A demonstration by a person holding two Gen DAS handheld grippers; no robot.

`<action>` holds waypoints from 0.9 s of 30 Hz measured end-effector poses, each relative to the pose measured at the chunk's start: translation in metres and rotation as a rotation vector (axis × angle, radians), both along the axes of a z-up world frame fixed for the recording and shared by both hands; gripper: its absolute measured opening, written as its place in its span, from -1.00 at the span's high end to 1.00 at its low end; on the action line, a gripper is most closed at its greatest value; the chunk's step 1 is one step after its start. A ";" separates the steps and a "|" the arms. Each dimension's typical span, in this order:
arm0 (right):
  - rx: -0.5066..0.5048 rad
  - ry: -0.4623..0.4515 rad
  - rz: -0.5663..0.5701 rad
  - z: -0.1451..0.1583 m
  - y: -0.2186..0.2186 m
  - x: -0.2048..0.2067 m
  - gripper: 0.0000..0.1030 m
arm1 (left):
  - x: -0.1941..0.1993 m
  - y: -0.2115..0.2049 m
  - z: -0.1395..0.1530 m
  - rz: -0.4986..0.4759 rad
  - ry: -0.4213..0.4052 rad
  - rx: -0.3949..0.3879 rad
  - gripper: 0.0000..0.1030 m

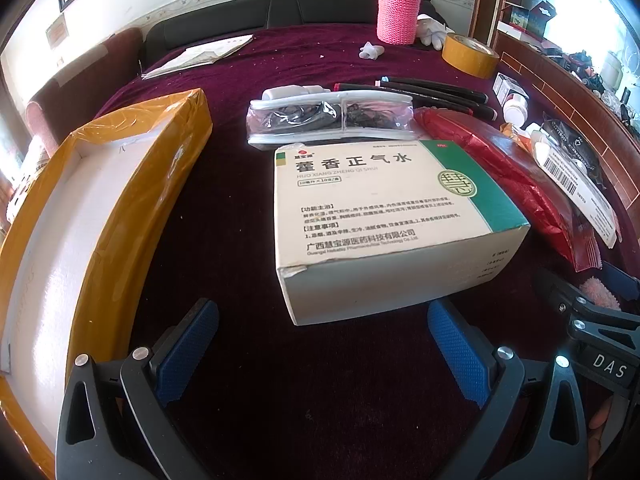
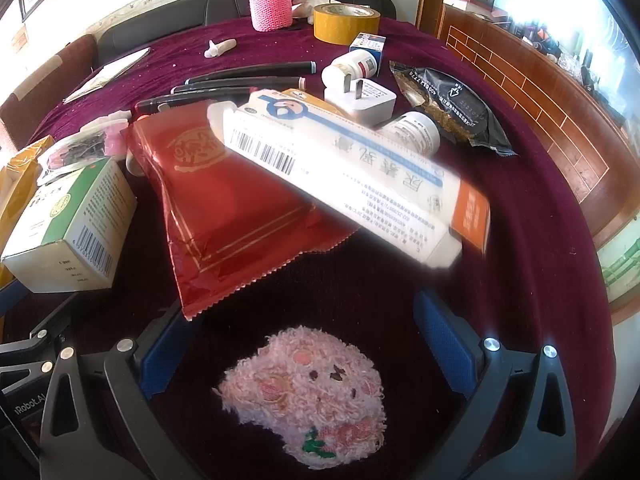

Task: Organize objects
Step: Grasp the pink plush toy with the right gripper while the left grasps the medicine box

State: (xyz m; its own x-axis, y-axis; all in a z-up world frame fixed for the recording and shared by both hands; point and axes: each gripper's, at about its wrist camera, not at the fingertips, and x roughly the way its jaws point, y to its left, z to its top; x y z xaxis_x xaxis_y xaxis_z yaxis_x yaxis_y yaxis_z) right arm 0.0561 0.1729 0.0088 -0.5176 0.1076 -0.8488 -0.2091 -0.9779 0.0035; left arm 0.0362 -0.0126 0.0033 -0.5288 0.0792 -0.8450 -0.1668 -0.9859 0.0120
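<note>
Left wrist view: left gripper (image 1: 324, 344) wide open before medicine box (image 1: 384, 216); right gripper (image 2: 308, 344) likewise empty. Risk: the box's broad faces slipping between spread pads.

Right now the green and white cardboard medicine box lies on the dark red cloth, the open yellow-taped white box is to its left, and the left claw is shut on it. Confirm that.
One detail is wrong: the left claw is open and short of the green and white cardboard medicine box, as the left wrist view shows. The medicine box does lie on the dark red cloth, with the open yellow-taped white box to its left.

Two close, downward-tilted wrist views over one table (image 1: 320, 64), sharing medicine box (image 1: 384, 216).
</note>
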 end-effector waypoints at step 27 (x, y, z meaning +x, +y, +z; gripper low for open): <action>-0.004 -0.080 -0.002 0.005 0.005 0.007 -1.00 | -0.001 -0.006 0.017 -0.074 -0.048 0.090 -0.97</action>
State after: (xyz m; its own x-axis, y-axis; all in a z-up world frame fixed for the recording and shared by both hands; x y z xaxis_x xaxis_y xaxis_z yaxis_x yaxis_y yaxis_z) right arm 0.0630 0.1780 0.0141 -0.4478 0.1051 -0.8880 -0.2113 -0.9774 -0.0091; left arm 0.0351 -0.0189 0.0198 -0.4781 0.1931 -0.8568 -0.2375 -0.9676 -0.0855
